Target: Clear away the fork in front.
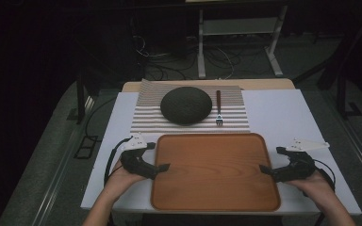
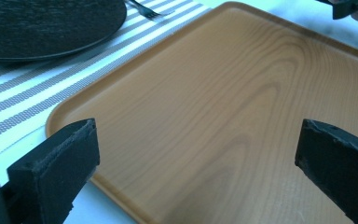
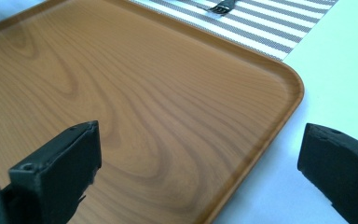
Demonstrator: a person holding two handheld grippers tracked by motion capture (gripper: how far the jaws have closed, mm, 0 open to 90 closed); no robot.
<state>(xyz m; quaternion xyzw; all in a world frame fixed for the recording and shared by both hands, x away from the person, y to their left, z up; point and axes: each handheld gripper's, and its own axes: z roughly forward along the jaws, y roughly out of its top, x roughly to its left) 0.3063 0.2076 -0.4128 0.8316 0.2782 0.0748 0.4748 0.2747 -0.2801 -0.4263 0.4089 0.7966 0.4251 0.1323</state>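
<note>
A wooden tray (image 1: 215, 172) lies bare at the table's near middle. My left gripper (image 1: 159, 170) is at the tray's left rim, open, jaws spread over the rim (image 2: 74, 140). My right gripper (image 1: 267, 170) is at the tray's right rim, open as well; in the right gripper view one jaw hangs over the tray (image 3: 168, 116) and the other over the white table. Beyond the tray, a dark round plate (image 1: 186, 105) and a fork (image 1: 219, 110) rest on a striped placemat (image 1: 146, 117).
The white table (image 1: 283, 117) has free surface to the right and left of the placemat. Cables and a table frame (image 1: 238, 42) stand on the dark floor beyond. The table's near edge is just under my hands.
</note>
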